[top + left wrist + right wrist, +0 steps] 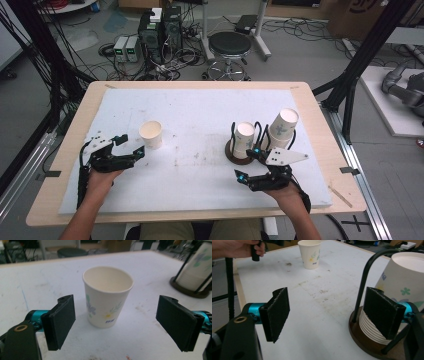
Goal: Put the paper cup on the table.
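Paper cup (107, 296) stands ahead of the left gripper's (116, 322) parted jaws: light, crushable; grip its mid-wall gently. Right gripper (332, 315) gapes empty.

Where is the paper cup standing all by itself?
In the high view the single paper cup stands upright on the left part of the white mat, just beyond the open left gripper, apart from its fingers.

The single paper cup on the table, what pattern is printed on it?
The paper cup is white with a floral print, clearest in the left gripper view.
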A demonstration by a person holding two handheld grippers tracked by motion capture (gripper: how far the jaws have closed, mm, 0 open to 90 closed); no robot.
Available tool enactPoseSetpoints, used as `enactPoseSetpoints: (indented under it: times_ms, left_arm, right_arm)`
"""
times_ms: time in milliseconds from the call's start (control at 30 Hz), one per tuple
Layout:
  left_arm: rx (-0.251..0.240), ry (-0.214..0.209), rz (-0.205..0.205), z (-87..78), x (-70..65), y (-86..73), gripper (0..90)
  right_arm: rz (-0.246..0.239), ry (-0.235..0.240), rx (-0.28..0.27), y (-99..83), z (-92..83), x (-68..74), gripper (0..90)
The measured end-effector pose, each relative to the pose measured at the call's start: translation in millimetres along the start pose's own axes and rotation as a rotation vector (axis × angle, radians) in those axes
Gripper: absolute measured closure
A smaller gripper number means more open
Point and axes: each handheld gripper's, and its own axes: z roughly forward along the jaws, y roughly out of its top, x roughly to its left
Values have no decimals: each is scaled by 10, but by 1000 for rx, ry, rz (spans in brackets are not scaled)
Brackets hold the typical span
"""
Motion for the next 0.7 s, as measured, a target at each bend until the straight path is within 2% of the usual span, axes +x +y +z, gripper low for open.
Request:
enactPoseSetpoints:
  times_ms: [67, 167, 333, 567, 700]
  left_arm:
    - [-42, -35, -4, -60, -32, 24, 158]
    - [-58, -87, 17, -94, -97, 28, 159]
    - [-81, -142, 29, -129, -213, 38, 161]
    - [-102, -151, 52, -201, -332, 47, 163]
    - [-109, -156, 56, -226, -352, 37, 163]
  right_arm:
    - [12, -9, 5, -17, -10, -7, 219]
    - [14, -24, 2, -26, -29, -12, 219]
    - [15, -55, -9, -42, -78, -13, 219]
    - [39, -131, -17, -82, -174, 6, 219]
    - [36, -147, -16, -104, -203, 37, 219]
